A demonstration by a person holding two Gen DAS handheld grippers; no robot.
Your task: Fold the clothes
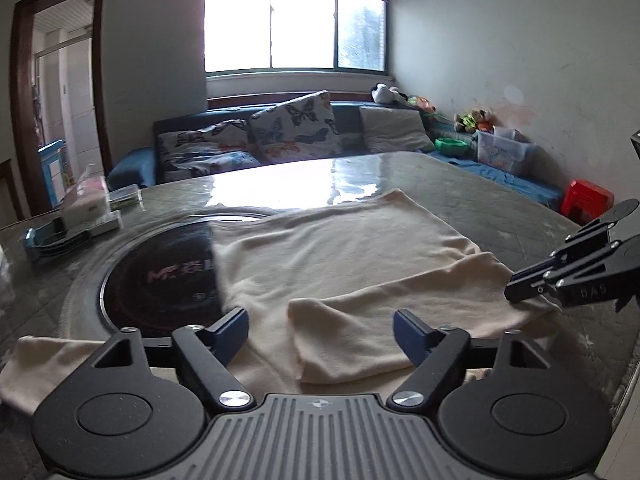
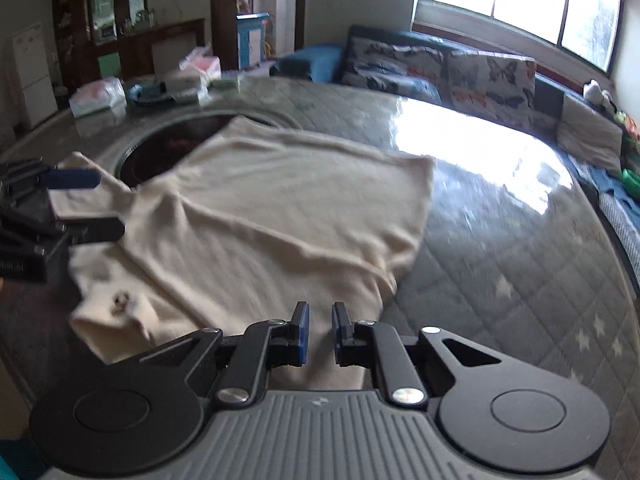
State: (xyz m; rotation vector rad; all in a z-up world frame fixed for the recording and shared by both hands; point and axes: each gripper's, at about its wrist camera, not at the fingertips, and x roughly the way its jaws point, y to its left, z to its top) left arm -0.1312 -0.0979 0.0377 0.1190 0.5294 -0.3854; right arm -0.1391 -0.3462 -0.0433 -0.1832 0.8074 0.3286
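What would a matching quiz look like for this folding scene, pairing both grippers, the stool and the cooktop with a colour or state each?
Things:
1. left gripper
2. right gripper
3. stool
4. cooktop

Colour or state:
A. red
B. partly covered by the cream garment
C. jaws wide apart
D. jaws nearly shut

Pairs: 1-C, 2-D, 3-A, 4-B

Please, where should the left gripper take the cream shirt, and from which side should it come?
Best judged: the folded sleeve lying between the open left gripper, gripped at its near rounded fold, coming from the near table edge. There the cloth lies doubled and raised above the flat shirt, so pads could pinch it.
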